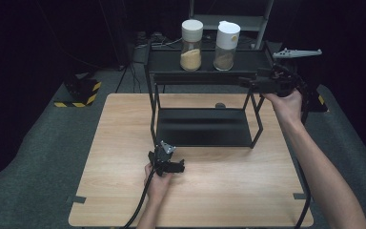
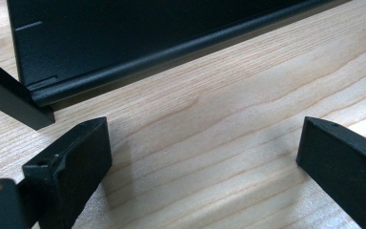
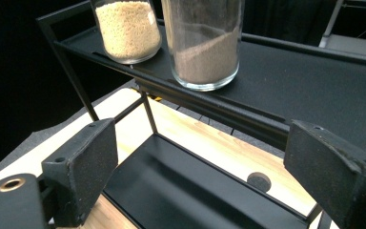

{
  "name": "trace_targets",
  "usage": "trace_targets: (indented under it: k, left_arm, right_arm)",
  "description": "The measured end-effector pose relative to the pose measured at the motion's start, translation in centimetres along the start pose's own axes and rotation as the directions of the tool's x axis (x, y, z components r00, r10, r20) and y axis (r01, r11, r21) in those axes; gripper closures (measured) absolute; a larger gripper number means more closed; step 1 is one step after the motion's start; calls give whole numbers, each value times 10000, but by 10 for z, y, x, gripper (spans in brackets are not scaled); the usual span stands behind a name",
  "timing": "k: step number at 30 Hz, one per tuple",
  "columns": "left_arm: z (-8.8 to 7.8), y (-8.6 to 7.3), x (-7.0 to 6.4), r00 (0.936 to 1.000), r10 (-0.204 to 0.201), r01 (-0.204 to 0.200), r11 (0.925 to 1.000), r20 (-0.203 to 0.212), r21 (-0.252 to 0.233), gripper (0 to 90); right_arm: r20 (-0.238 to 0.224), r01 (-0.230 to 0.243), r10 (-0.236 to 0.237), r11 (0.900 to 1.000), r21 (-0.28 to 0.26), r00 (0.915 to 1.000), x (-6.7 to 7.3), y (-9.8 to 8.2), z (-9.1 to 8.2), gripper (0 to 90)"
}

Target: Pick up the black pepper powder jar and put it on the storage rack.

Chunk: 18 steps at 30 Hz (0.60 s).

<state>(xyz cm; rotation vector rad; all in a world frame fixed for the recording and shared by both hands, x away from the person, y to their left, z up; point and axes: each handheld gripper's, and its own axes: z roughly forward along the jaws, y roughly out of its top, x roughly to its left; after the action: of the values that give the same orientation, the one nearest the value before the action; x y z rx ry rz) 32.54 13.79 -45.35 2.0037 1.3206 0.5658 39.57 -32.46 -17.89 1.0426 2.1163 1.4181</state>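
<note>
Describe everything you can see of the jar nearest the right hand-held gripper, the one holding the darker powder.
The jar is a clear glass cylinder with a white cap that has a raised spout-like lip. Grey-brown powder fills roughly its lower part, its surface sloping. It stands upright on the top shelf of the black metal rack, just right of the second jar, apart from it. The right hand-held gripper, jaws open, is short of it; nothing but the shelf touches it.

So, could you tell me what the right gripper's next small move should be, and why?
Probably ease the right gripper forward toward the nearer jar on the rack's top shelf: its jaws stand open and empty, short of the glass, which sits ahead between them.
</note>
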Motion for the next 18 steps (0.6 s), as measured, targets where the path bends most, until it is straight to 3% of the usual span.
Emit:
trace_targets:
  k: [18]
  left_arm:
    - [0,0,0,10000,0,0,10000,4,11,46]
  right_arm:
    - [-78,51,-50,9999,142,10000,-2,-20,0,106]
